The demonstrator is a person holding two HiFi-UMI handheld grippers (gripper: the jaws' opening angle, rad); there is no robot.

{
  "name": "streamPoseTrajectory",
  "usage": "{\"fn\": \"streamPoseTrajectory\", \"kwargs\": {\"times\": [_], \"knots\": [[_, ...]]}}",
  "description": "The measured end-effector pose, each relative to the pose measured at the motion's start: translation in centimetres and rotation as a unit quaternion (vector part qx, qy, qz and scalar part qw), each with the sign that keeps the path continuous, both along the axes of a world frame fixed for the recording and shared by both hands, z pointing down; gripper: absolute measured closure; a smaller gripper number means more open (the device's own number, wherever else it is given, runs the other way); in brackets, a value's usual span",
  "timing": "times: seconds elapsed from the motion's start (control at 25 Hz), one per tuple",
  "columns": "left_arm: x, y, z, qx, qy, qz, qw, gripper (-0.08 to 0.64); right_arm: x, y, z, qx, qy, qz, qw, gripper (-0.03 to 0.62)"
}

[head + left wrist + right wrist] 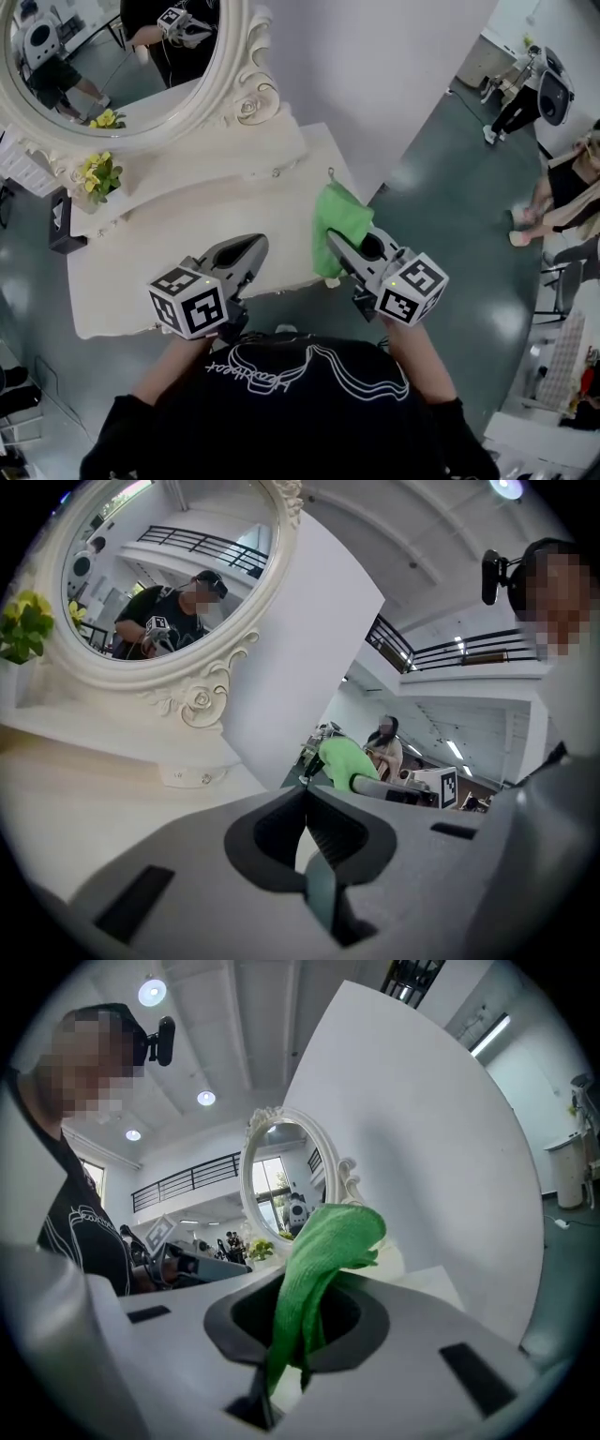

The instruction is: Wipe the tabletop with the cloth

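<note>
A green cloth (339, 223) hangs bunched over the right end of the white tabletop (187, 244). My right gripper (335, 240) is shut on the green cloth (319, 1260), which stands up between its jaws in the right gripper view. My left gripper (255, 246) is shut with nothing in it and hovers over the table's front edge; in the left gripper view its jaws (305, 803) meet, with the cloth (345, 759) beyond them to the right.
An oval mirror in an ornate white frame (246, 94) stands at the back of the table, with yellow flowers (99, 174) at the left. A white wall panel (375, 75) rises behind. People stand at the far right (562, 187) on the grey floor.
</note>
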State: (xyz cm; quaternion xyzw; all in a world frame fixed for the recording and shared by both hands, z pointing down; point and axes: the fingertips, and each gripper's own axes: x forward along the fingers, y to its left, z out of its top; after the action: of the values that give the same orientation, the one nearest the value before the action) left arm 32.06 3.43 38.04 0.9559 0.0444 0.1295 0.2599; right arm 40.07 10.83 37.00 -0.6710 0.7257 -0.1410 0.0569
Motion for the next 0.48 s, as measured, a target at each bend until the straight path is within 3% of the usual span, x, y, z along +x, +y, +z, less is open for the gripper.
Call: {"fn": "streamPoseTrajectory", "kwargs": {"times": [0.16, 0.48], "knots": [[-0.5, 0.4, -0.1, -0.004, 0.004, 0.0, 1.0, 0.555, -1.3, 0.2, -0.5, 0.003, 0.027, -0.01, 1.0, 0.537], [-1.9, 0.0, 0.1, -0.01, 0.006, -0.01, 0.9999, 0.555, -3.3, -0.3, 0.0, 0.004, 0.02, -0.026, 0.999, 0.537]]}}
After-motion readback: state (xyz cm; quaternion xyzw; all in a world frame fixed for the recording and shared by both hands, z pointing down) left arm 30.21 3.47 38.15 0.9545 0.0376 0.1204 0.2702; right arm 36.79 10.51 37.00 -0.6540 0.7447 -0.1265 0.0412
